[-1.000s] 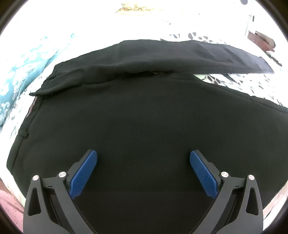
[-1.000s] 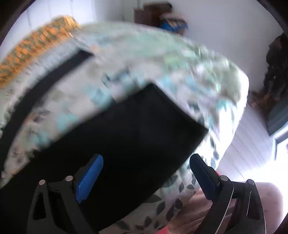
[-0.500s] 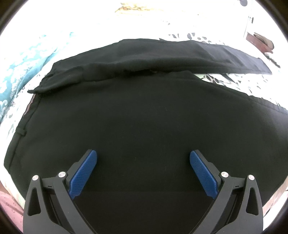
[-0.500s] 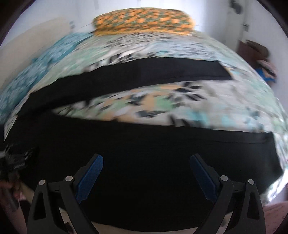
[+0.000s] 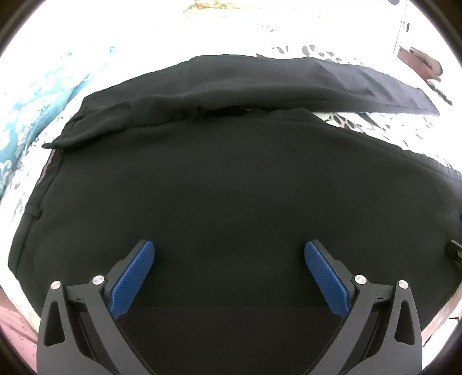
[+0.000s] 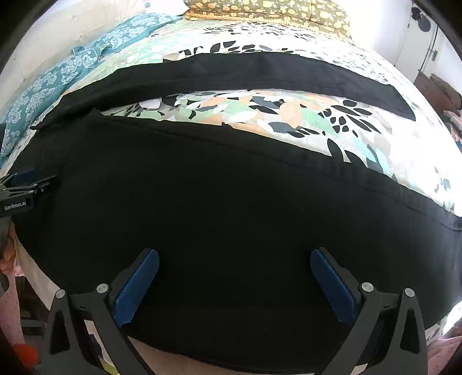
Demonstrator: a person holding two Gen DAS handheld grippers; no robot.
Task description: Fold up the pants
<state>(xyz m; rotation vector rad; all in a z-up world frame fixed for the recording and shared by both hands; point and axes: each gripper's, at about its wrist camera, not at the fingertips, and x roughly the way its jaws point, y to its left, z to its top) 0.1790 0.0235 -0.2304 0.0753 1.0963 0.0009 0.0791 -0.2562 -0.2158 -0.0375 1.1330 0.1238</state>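
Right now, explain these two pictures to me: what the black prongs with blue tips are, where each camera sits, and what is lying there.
No robot here: a person holds a two-finger gripper in each hand, and a fisheye camera on each looks out along its fingers. One picture comes from the left gripper, the other from the right gripper. The blue parts are the finger pads. Both grippers are open, holding nothing, above black pants spread on a bed with a leaf-print cover. The two legs lie apart, with cover showing between. A teal blanket and a yellow patterned pillow lie farther back.
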